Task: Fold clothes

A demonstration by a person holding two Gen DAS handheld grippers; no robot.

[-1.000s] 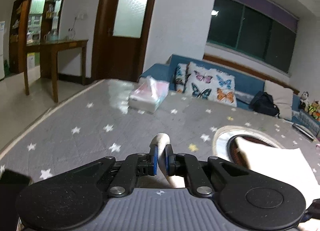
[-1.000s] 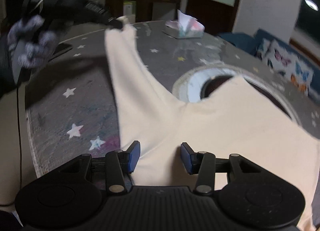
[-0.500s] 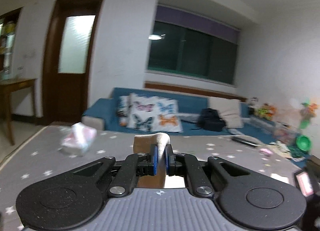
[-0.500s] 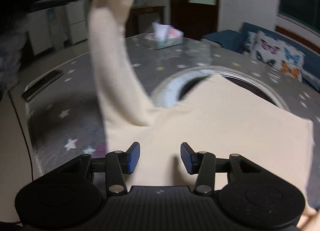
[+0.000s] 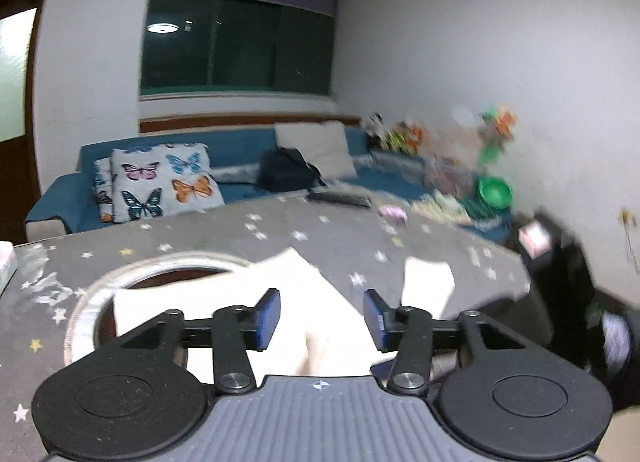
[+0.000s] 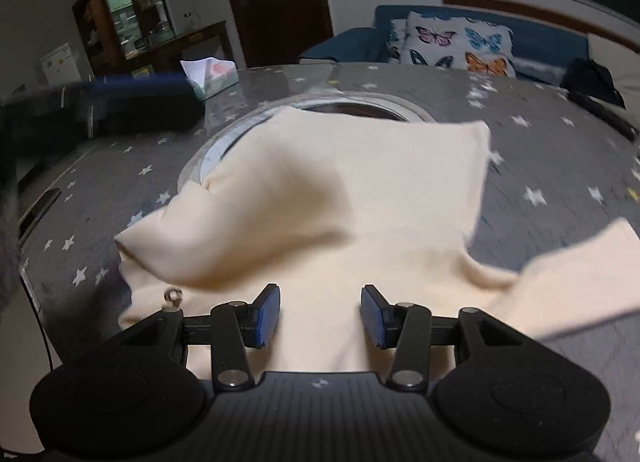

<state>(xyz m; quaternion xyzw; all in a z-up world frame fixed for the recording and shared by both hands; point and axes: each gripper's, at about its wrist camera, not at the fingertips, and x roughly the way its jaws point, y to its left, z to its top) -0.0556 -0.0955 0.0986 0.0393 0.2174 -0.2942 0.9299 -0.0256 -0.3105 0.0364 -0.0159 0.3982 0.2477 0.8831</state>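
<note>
A cream long-sleeved garment [image 6: 360, 198] lies on the grey star-patterned table [image 6: 540, 166]. Its left sleeve is folded over the body, and the other sleeve [image 6: 580, 282] stretches out to the right. My right gripper [image 6: 320, 316] is open and empty, hovering just above the garment's near edge. My left gripper [image 5: 322, 318] is open and empty above the same garment [image 5: 288, 286], which is blurred in the left wrist view. The left gripper also shows as a dark blur [image 6: 132, 102] at the left of the right wrist view.
A round metal-rimmed hole [image 6: 352, 108] in the table is partly covered by the garment. A tissue box [image 6: 210, 76] stands at the table's far left. A dark phone [image 6: 38, 206] lies near the left edge. A blue sofa with butterfly cushions [image 5: 156, 182] is behind.
My left gripper has opened and let go of the sleeve, which has dropped folded across the garment's body. The left gripper has swung to the right. My right gripper stays open.
</note>
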